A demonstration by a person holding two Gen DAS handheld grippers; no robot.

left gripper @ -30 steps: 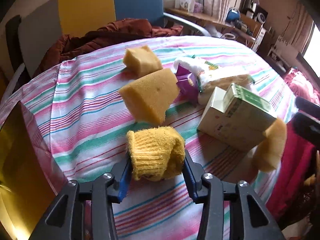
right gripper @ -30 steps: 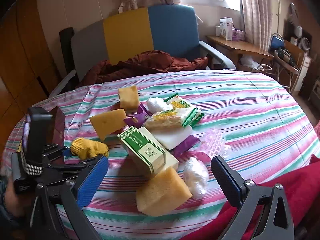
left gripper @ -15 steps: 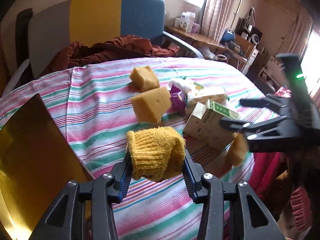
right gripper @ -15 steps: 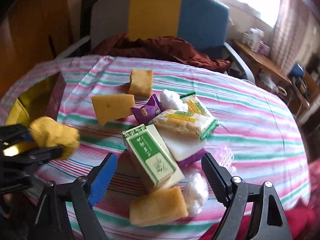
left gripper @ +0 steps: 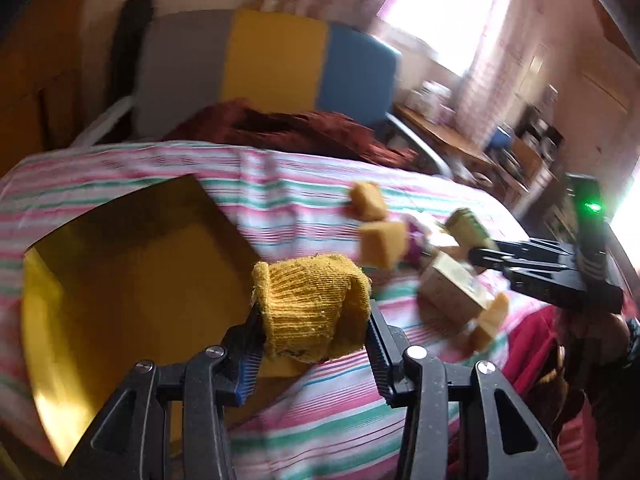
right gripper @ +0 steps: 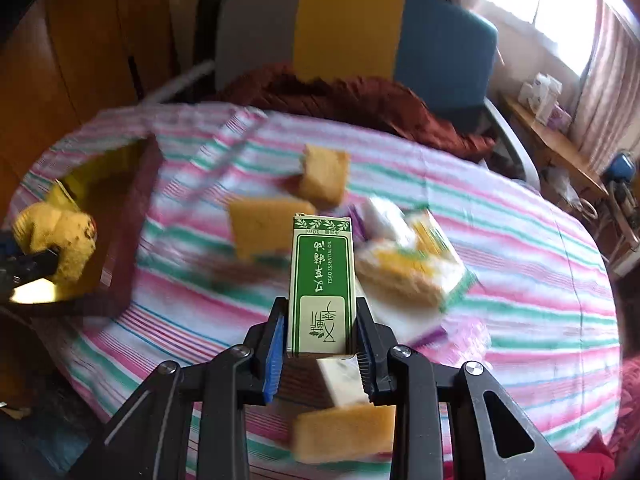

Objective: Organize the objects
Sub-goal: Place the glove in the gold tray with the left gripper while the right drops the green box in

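A: What has changed since a second ago?

B: The left tool [left gripper: 314, 330] has carried the yellow knitted glove [left gripper: 312, 310] leftward, from above the striped cloth to the near right edge of the gold-lined box [left gripper: 120, 264]. The right tool [right gripper: 318, 342] stood wide open over the pile then; now its pads are clamped on the green essential-oil carton [right gripper: 320, 280].

A: Where do both things sit now?

B: The glove is squeezed between the left tool's pads, hanging over the box's rim and not yet inside. The carton stands upright in the right tool's grip, above the worktop [right gripper: 520, 280], with a yellow sponge [right gripper: 344, 432] lying just near of it.

A: What could go wrong?

B: The glove is soft and bunched, so I judge that a loose fold could catch on the box wall and leave it draped half out. The right tool holds the carton only by its lower end; a quick swing could tilt it in the pads or crush the thin card. Both views are blurred, so fast hands might also clip the sponge wedge [right gripper: 264, 232] or the snack packets [right gripper: 408, 268].
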